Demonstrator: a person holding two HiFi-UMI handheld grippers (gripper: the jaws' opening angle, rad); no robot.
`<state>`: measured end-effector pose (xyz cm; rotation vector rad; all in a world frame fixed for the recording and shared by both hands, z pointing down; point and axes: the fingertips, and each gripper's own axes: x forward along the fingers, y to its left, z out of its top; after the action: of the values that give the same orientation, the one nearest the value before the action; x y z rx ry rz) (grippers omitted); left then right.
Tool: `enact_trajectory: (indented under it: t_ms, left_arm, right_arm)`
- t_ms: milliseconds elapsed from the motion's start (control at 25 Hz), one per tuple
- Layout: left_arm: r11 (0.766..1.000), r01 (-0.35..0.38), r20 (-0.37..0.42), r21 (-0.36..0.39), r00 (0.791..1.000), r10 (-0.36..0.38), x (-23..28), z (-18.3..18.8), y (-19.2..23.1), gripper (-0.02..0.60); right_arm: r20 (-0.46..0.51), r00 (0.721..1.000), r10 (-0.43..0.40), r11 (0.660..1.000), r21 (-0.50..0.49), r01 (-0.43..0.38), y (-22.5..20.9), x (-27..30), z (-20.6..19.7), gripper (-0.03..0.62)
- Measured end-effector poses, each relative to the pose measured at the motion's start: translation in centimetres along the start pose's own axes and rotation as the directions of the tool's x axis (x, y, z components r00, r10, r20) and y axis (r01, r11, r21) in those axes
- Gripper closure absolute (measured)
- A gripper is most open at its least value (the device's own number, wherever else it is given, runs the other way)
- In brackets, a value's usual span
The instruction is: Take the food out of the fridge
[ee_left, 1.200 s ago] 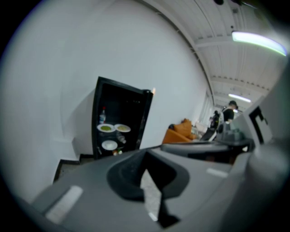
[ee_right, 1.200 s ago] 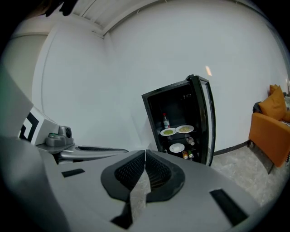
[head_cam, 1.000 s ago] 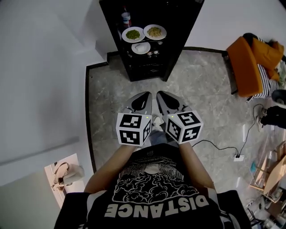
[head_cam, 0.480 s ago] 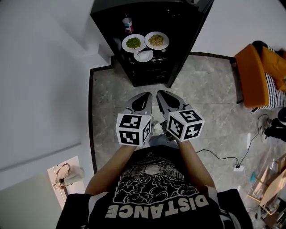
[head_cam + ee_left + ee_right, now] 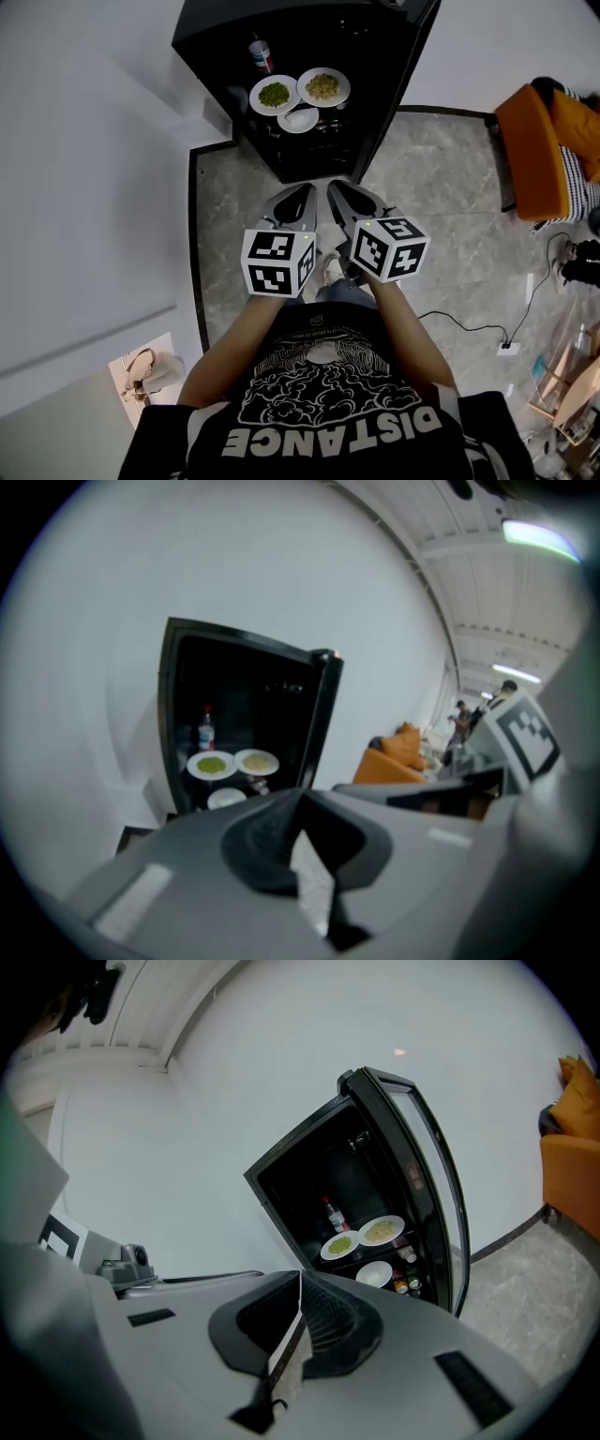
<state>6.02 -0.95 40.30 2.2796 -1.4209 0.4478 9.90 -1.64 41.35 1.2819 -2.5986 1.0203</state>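
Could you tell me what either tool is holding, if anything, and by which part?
Nothing is held: left tool and right tool are both shut and empty.

The head view looks steeply down; both gripper views look forward. All share the open fridge (image 5: 375, 56) at 12 o'clock, well apart.
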Motion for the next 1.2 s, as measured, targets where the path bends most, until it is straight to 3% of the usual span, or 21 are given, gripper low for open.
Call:
enact_trajectory:
  t_ms: [320, 680, 1200]
  left_arm:
    - [0.996, 0.080, -0.018, 0.041, 0.997, -0.079, 3.2, 1.2, 1.5, 0.581]
    - [0.976, 0.188, -0.071, 0.110, 0.981, -0.181, 7.1, 3.1, 5.2, 0.581]
    - [0.929, 0.343, -0.111, 0.142, 0.938, -0.329, 14.3, 4.3, 9.0, 0.580]
  right_arm:
    - [0.041, 0.998, -0.049, 0.996, 0.071, 0.046, -1.6, 2.9, 1.1, 0.591]
    - [0.118, 0.981, -0.153, 0.970, 0.207, 0.127, -3.7, 7.5, 3.0, 0.591]
    - [0.228, 0.928, -0.295, 0.876, 0.453, 0.167, -10.2, 14.7, 3.9, 0.591]
